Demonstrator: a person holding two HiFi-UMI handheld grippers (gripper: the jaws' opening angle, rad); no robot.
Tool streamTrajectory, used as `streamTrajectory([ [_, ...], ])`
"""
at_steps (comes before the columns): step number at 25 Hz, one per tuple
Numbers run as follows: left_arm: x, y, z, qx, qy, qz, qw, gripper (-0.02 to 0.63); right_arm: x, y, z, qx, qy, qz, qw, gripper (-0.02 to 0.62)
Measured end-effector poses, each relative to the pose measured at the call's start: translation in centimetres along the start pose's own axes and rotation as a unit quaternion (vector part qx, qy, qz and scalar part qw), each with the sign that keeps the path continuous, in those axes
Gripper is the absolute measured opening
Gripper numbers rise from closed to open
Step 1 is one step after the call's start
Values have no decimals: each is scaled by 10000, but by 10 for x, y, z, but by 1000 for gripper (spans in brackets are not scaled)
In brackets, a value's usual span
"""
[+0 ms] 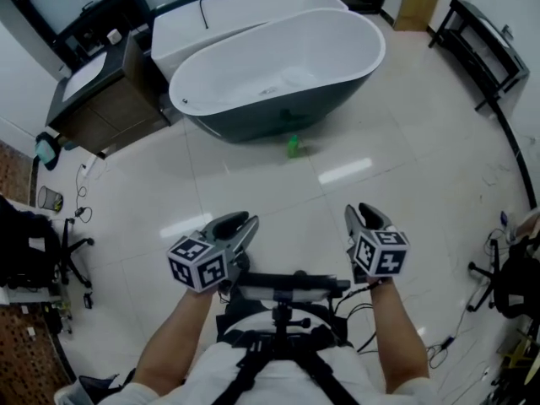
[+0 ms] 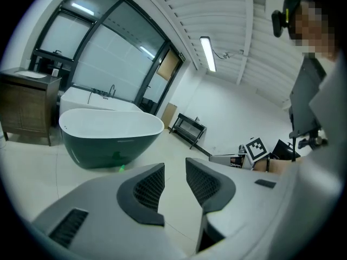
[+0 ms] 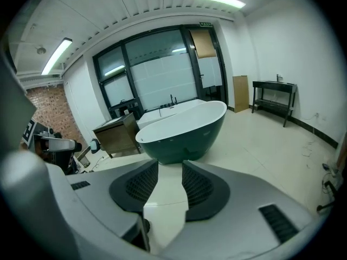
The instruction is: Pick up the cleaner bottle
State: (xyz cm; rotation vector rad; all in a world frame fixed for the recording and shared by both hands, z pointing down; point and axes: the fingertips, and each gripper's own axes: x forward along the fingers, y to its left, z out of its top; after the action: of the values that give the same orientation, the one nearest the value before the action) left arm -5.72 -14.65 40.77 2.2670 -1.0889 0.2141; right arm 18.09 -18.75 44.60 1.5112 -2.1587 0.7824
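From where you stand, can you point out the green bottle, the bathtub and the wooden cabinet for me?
green bottle (image 1: pixel 293 147): head view, middle of its body.
bathtub (image 1: pixel 270 120): head view, its dark outer wall.
wooden cabinet (image 1: pixel 114 112): head view, its brown front face.

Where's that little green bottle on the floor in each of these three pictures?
Head view: the green bottle is on the floor just in front of the bathtub, above the picture's middle.
Left gripper view: a tiny green speck at the tub's foot, left of centre.
Right gripper view: not visible.
Shared landmark: the dark-sided, white-rimmed bathtub.
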Motion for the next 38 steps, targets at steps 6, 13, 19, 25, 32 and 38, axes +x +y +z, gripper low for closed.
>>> streamTrajectory([
  [6,-6,48,20,83,212,-317,9992,124,11,23,8,279,-77,-461,9985,147],
  [13,-17,94,41,268,364,-598,9972,124,23,60,15,476,-219,-787,9955,147],
  [19,-23,105,48,360,491,-897,9941,124,24,84,12,629,-258,-962,9930,147],
  [25,-20,101,44,367,549,-939,9934,124,28,95,6,561,-181,-821,9949,147],
  [32,-14,80,34,258,482,-848,9949,124,27,90,9,273,-208,-479,9983,147],
  [38,-7,57,26,202,389,-728,9964,124,22,83,5,103,-170,-133,9997,147],
])
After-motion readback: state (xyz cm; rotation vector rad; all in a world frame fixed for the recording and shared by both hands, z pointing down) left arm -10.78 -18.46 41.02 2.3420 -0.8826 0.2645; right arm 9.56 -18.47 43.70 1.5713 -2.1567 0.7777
